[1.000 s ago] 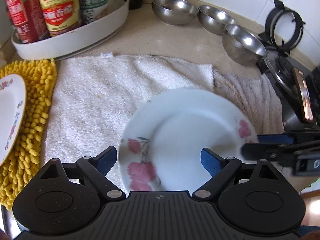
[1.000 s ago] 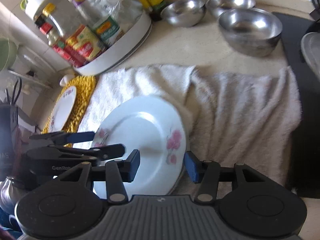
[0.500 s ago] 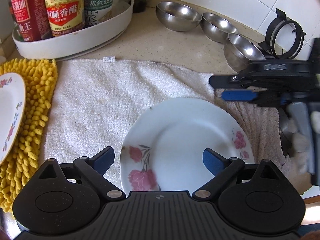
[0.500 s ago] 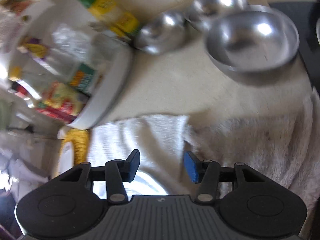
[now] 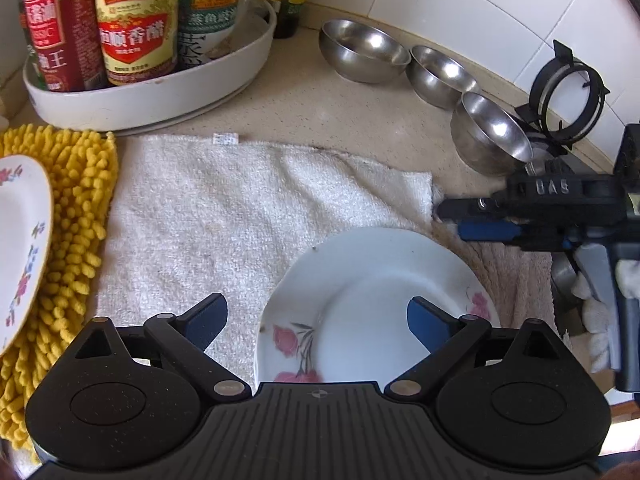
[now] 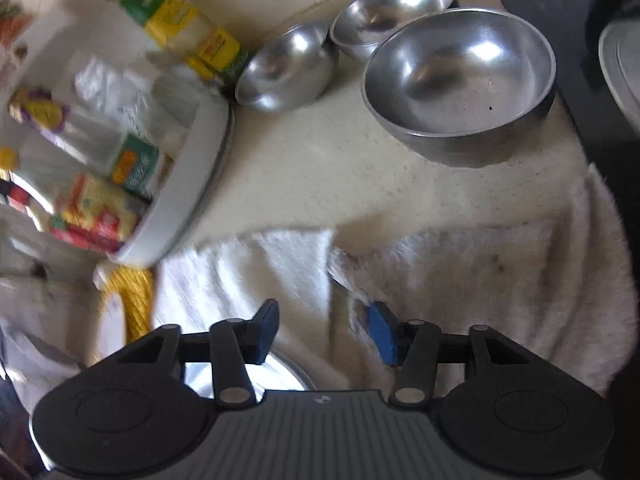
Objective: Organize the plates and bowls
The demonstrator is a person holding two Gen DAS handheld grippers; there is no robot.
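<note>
Plate: a round, glossy white plate (image 5: pixel 376 300) with pink flower prints is seen at 6 o'clock in the left wrist view, lying flat on a nubby white towel (image 5: pixel 224 216).
Second plate: a floral plate (image 5: pixel 20 248) is set on a shaggy yellow chenille mat (image 5: pixel 80 208) at 9 o'clock.
Bowls: three smooth stainless steel bowls are lined up from 1 to 3 o'clock; the nearest bowl (image 6: pixel 460 76) is seen large at 1 o'clock in the right wrist view.
Surroundings: sauce bottles (image 5: pixel 136 20) are held in a white oval tray (image 5: pixel 160 96) at 11 o'clock on a speckled beige counter (image 5: pixel 320 120).
Left gripper (image 5: pixel 318 320): its jaws are spread wide and have just been opening; the plate lies below and between the blue pads, untouched as far as can be seen.
Right gripper (image 6: pixel 326 332): its jaws are parted, just widened, with nothing gripped; towel is seen between them, the bowl ahead at 1 o'clock, and the plate's rim at 6 o'clock.
</note>
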